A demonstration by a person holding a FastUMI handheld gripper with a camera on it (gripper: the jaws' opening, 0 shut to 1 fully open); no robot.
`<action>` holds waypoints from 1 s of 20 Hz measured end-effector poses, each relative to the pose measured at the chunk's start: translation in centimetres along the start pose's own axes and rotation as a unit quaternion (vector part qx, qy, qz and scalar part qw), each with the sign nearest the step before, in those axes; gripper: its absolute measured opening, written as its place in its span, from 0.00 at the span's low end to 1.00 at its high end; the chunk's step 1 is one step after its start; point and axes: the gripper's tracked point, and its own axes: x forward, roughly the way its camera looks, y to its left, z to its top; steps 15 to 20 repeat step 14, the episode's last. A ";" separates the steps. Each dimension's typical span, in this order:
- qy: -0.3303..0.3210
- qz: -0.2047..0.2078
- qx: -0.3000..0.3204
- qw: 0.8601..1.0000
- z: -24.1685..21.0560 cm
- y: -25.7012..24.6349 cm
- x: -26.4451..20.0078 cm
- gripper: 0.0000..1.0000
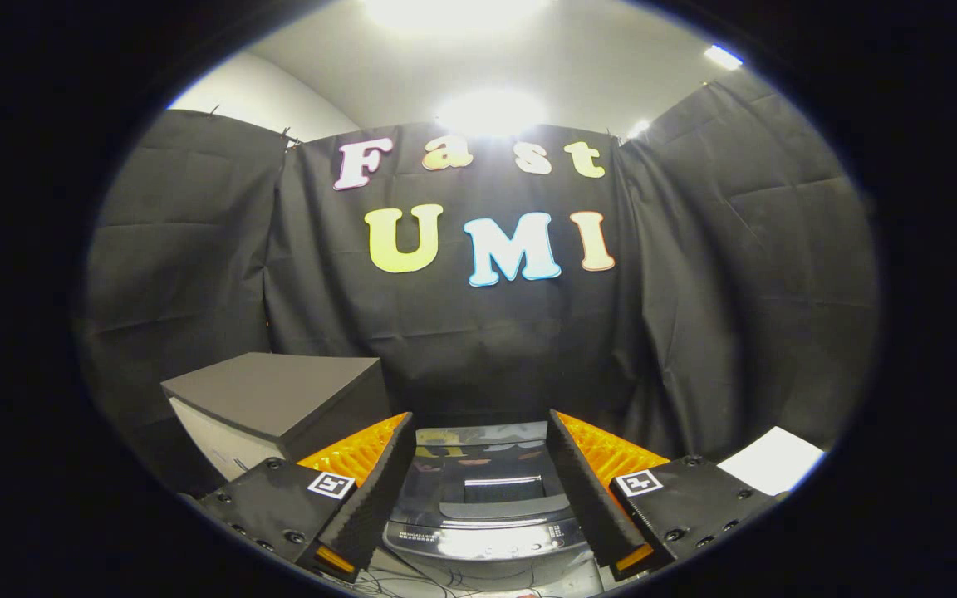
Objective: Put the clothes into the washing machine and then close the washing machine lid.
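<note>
Glossy dark washing machine (483, 507) sits between wide, empty fingers (483, 498); lid (481, 440) appears raised. Clothes unsighted, so step undetermined.

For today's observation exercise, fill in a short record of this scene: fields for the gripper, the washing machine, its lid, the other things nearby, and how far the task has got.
gripper: gripper open, nothing between its fingers
washing machine: small top-loading washing machine seen between and just beyond the fingers
lid: glossy lid raised, tub opening exposed
box: grey-topped box left of the machine, beyond the left finger
sheet: white sheet beyond the right finger
cables: thin cables in front of the machine
task state: no clothes held; lid not yet closed
</note>
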 end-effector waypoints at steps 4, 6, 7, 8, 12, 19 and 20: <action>-0.012 -0.002 -0.006 1.000 -0.6 0.2 -3.5 0.98; -0.016 -0.002 -0.007 1.000 -1.2 0.2 -5.6 0.98; -0.019 -0.003 -0.008 1.000 -1.0 0.0 -6.1 0.98; -0.019 -0.005 -0.008 1.000 -1.1 -0.2 -6.8 0.98; -0.022 -0.005 -0.002 1.000 -1.3 -0.2 -7.5 0.98; -0.022 -0.004 -0.003 1.000 -1.2 0.0 -7.4 0.98; -0.022 -0.004 -0.003 1.000 -1.2 0.0 -7.4 0.98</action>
